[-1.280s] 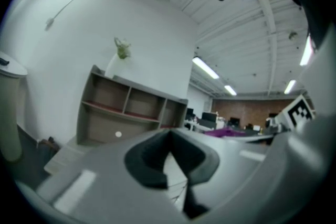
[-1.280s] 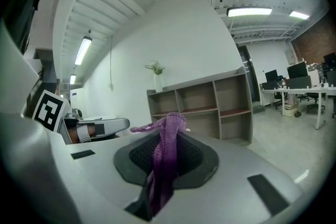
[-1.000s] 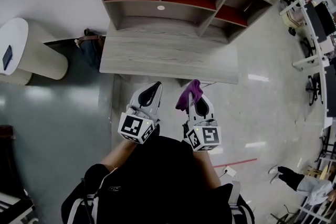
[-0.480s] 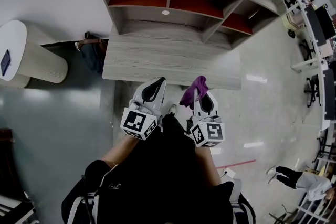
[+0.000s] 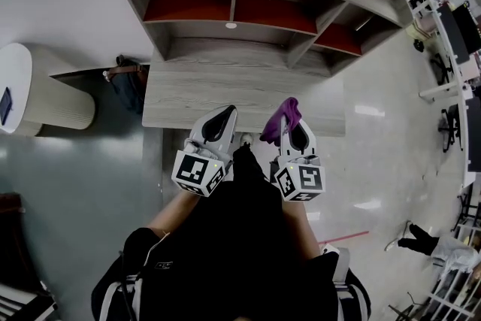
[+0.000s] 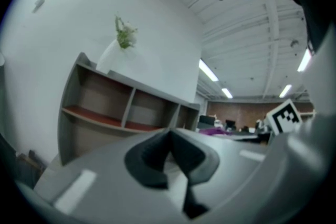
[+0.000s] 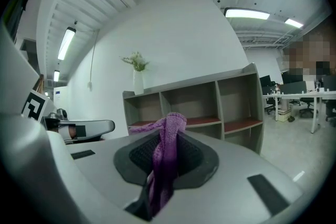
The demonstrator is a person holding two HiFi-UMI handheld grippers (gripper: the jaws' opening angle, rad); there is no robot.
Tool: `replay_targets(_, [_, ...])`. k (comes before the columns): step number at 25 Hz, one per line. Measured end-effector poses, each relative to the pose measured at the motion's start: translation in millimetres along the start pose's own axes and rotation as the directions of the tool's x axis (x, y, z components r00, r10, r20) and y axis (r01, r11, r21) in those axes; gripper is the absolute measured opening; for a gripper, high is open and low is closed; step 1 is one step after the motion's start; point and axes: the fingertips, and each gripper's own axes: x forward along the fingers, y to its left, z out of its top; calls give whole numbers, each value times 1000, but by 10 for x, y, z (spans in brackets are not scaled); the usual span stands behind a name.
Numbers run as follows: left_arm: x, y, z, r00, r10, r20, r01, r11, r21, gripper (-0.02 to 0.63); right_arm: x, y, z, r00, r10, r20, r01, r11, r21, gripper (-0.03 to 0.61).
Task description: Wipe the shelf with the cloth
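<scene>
- Right hand-held gripper (image 7: 164, 162) clamped on the purple cloth (image 7: 170, 128): soft, floppy, light, bunched up between the jaws.
- Left hand-held gripper (image 6: 170, 157) closed, empty.
- Shelf (image 7: 210, 107) ahead; probably best pinched mid-bunch.

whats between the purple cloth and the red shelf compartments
Only the shelf's bare wood-grain ledge, in the head view; nothing stands on it between the cloth, clamped in the right gripper, and the red compartments.
</scene>
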Motion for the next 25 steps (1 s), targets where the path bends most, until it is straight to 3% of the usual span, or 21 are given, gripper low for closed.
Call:
replay_targets(7, [591, 235, 106, 1000, 23, 13, -23, 1000, -9, 5, 513, -342, 145, 1000, 14, -7, -14, 1000, -7, 51])
replay_targets(25, [1795, 441, 133, 1000, 17, -15, -17, 1000, -26, 5, 1494, -1291, 360, 998, -56, -31, 56, 998, -10, 51])
